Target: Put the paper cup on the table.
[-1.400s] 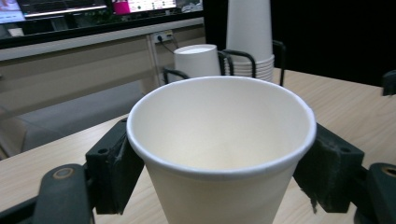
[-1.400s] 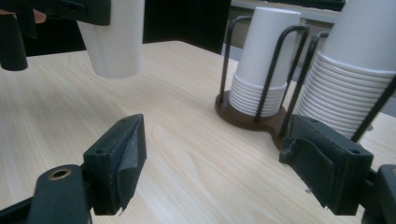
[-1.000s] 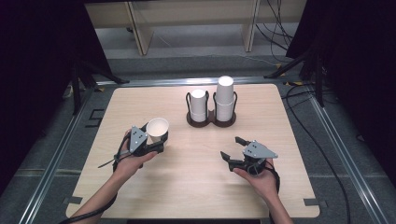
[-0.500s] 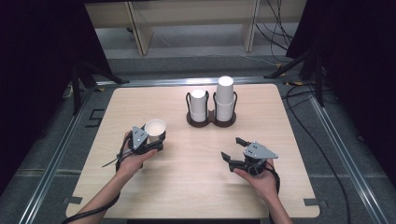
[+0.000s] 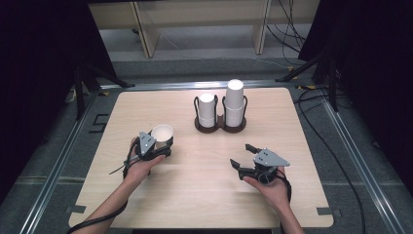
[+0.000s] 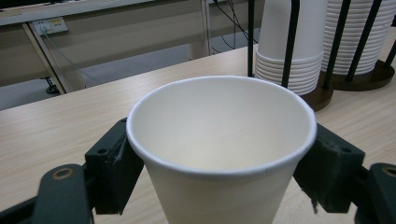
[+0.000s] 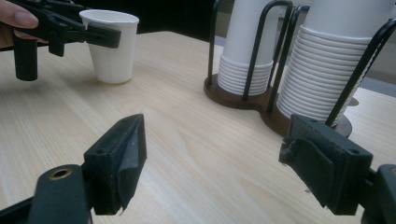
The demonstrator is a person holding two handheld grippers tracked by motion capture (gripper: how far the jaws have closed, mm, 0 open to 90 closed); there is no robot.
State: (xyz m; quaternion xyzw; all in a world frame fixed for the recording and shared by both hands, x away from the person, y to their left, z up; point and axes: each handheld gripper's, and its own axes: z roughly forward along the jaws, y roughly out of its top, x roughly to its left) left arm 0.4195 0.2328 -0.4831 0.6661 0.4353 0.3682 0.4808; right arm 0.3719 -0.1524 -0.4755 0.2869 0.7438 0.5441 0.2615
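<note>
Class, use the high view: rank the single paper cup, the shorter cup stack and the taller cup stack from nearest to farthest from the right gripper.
Measured from the right gripper:
1. Taller cup stack, right side of the holder, straight behind the gripper.
2. Shorter cup stack, left side of the holder.
3. Single paper cup, across the table, held in the left gripper.

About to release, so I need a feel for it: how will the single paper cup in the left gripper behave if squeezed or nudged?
The paper cup looks thin-walled and empty, so it is probably very light and would crush under a harder squeeze from the left gripper. It stands upright on the table on a base narrower than its rim, so a sideways nudge may tip it, and it would then roll in a curve.
</note>
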